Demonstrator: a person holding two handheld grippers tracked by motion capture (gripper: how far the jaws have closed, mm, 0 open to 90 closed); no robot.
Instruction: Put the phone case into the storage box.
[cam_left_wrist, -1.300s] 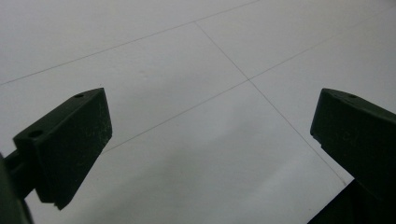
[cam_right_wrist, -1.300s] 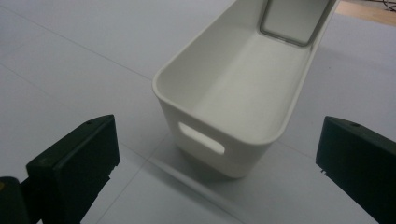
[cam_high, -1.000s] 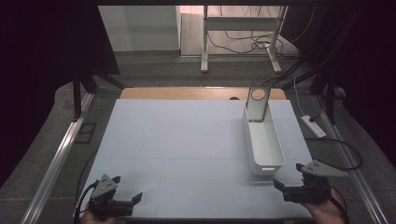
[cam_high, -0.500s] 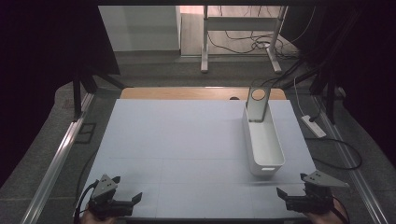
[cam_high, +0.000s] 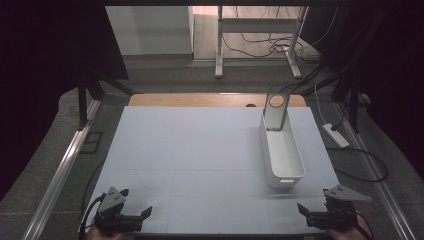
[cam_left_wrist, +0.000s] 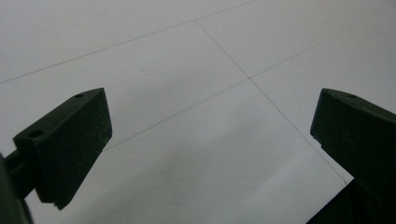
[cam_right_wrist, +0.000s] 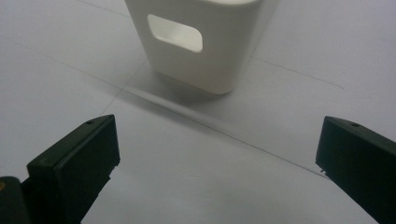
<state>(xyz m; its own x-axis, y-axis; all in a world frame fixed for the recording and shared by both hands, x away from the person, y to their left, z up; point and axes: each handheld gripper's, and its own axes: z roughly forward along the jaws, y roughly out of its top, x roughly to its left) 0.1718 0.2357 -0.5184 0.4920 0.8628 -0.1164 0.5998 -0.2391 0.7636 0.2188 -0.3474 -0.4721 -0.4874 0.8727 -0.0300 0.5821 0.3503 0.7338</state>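
Observation:
A long white bin (cam_high: 283, 157) lies on the white table (cam_high: 200, 150), right of the middle, with its length running away from me. A grey upright piece with a round hole (cam_high: 275, 111) stands at the bin's far end. My left gripper (cam_high: 145, 214) rests at the table's near left edge, open over bare table (cam_left_wrist: 210, 140). At the near right edge, just short of the bin's near end, my right gripper (cam_high: 304, 211) is open too. The right gripper (cam_right_wrist: 217, 154) faces the bin's end wall and handle cut-out (cam_right_wrist: 175, 33), and nothing is between its jaws.
A strip of wooden desk (cam_high: 200, 100) shows beyond the table's far edge. A white power strip (cam_high: 336, 135) and cables lie on the floor to the right. Metal rails (cam_high: 65, 165) run along both sides.
My right gripper has drawn back toward the near edge, away from the bin's end. The left gripper has stayed almost still.

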